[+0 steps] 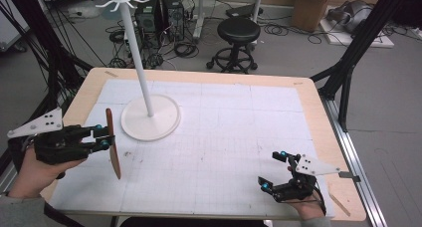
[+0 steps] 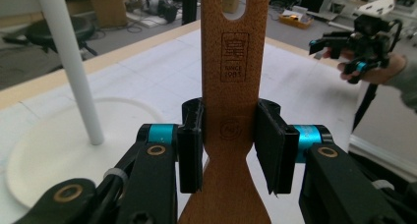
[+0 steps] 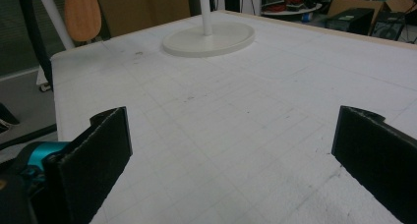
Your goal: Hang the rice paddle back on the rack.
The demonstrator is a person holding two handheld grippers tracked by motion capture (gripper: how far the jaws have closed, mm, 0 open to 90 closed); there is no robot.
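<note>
Two grippers here: the left gripper [image 1: 102, 138] has its jaws clamped on the flat brown wooden spatula [image 1: 113, 146], held upright above the table near the tall white hook stand [image 1: 149, 116], probably for hanging, while the right gripper [image 1: 273, 170] waits wide open and empty.

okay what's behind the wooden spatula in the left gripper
Behind the wooden spatula lies the white gridded mat, with the white stand off to one side. The strip directly behind the handle is covered.
</note>
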